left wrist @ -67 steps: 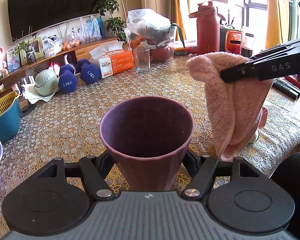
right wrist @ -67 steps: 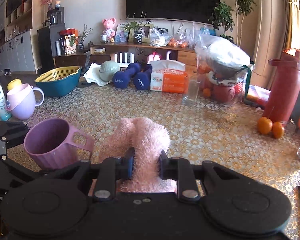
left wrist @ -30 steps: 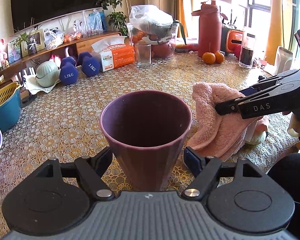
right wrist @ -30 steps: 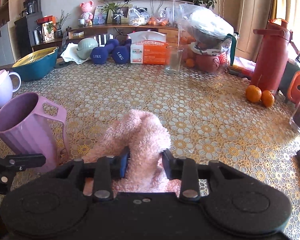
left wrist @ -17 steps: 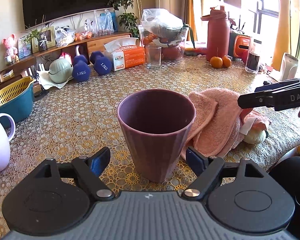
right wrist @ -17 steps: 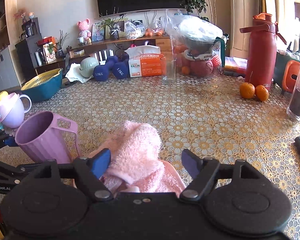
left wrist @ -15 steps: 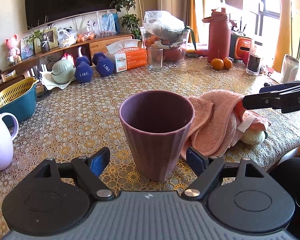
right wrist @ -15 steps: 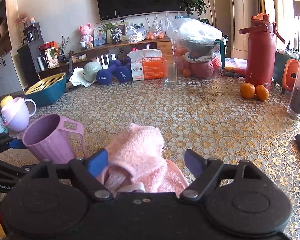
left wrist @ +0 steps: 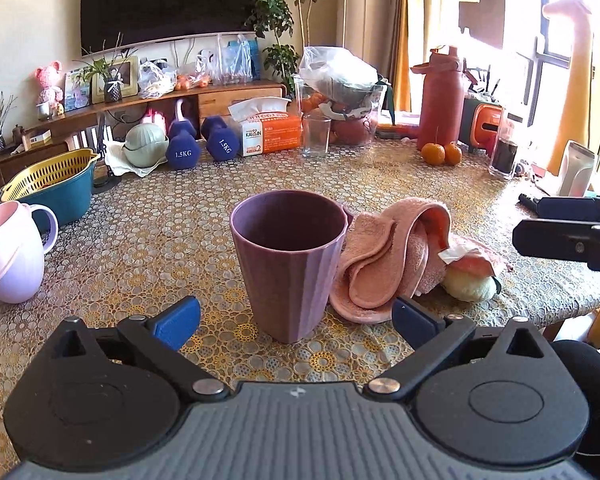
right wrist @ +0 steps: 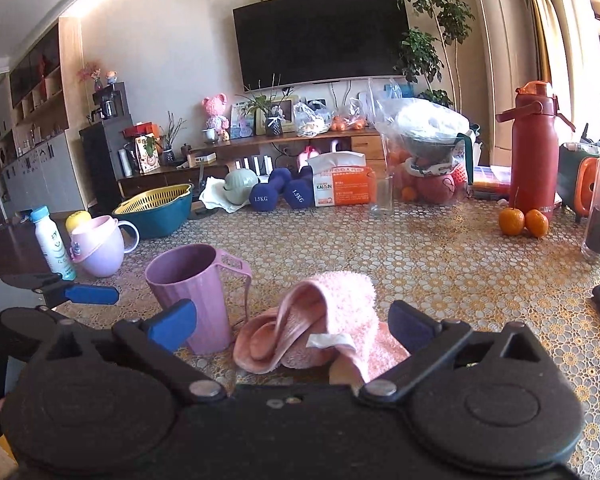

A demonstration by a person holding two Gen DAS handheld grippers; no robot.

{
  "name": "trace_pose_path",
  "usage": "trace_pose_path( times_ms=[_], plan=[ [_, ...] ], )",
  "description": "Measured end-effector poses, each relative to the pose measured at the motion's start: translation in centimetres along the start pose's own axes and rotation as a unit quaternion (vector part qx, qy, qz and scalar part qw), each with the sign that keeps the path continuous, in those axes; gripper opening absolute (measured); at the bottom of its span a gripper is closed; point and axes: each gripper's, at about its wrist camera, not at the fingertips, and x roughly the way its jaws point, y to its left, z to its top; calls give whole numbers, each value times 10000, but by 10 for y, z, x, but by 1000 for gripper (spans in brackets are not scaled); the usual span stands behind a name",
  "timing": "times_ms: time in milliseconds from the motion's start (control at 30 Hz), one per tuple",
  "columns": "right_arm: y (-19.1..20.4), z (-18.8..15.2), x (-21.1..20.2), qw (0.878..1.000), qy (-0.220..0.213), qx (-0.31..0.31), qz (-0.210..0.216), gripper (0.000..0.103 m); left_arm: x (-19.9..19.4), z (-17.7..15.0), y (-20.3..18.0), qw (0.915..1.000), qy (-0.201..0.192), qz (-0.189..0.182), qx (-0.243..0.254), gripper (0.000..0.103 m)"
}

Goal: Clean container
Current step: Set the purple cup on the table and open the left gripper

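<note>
Purple ribbed plastic cup with a loop handle (left wrist: 290, 264) stands upright on the surface covered in a gold-and-grey lace-pattern cloth (left wrist: 148, 240), mouth up, handle turned toward the towel side. Left gripper (left wrist: 296, 314): jaws wide apart, blue pads either side of the cup base, neither touching it. Pink fluffy towel (left wrist: 384, 256) lies crumpled on the surface just beside the cup, touching or nearly touching its wall; a white label shows at its near fold in the right wrist view. Right gripper (right wrist: 292, 326): jaws spread apart, towel between them but not clamped; pads clear of the fabric. A small pale green-yellow rounded object (left wrist: 468, 282) sits against the towel's outer edge, partly covered; identity unclear. Farther back on the surface: pale pink jug with a handle (right wrist: 100, 246), teal basin with a yellow strainer (right wrist: 156, 208), two oranges (right wrist: 522, 222), red thermos flask (right wrist: 534, 152).
</note>
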Motion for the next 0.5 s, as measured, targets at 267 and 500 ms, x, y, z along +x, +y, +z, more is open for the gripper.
trace_pose_path(
  times_ms=[267,500],
  plan=[
    [7,-10,-14,10000,-80,-42,37,102,-14,-2,-11,10000,-43,32,-27,103],
    [10,-14,-21,9999,-115,37,96,102,-16,-6,-18,9999,-55,100,84,103]
  ],
)
